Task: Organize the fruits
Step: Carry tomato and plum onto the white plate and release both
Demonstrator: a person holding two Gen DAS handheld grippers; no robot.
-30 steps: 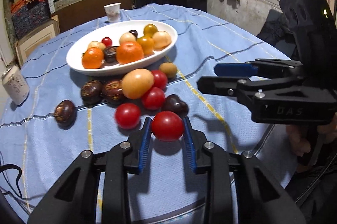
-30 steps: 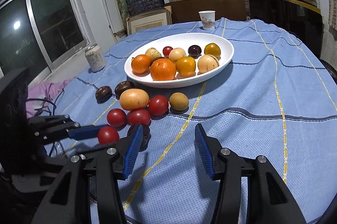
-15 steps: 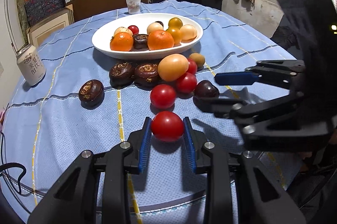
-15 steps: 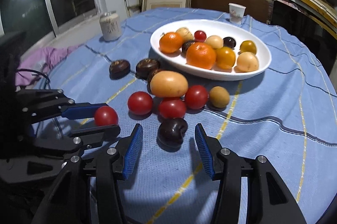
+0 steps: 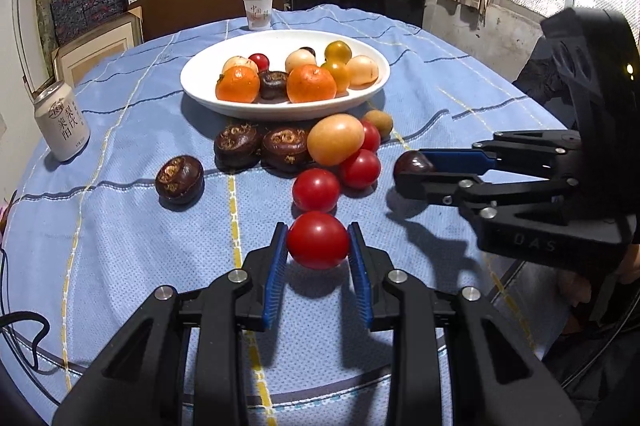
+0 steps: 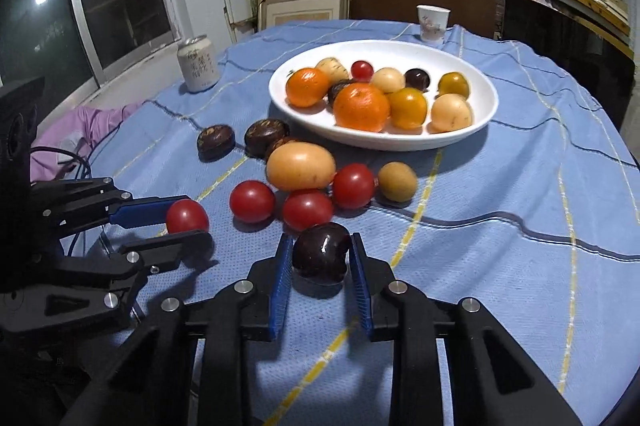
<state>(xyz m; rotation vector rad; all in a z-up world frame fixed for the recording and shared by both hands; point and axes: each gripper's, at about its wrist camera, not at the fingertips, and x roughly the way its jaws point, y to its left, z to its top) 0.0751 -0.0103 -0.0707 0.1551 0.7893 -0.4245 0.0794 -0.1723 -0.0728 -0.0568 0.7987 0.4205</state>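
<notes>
The left gripper (image 5: 318, 246) is clenched on a red tomato (image 5: 318, 240) near the table's front edge, at 6 o'clock from the white oval plate (image 5: 200, 88). The right gripper (image 6: 319, 264) brackets a dark purple plum (image 6: 320, 258), pads at or just beside its skin; whether it grips I cannot tell. The plum sits at 7 o'clock from the plate, beside loose tomatoes.

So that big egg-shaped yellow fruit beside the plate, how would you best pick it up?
Grip the yellow fruit across its narrow middle, coming from above. It lies on its side, long axis level, with tomatoes crowding its front and dark fruits behind, so only the top is free.
</notes>
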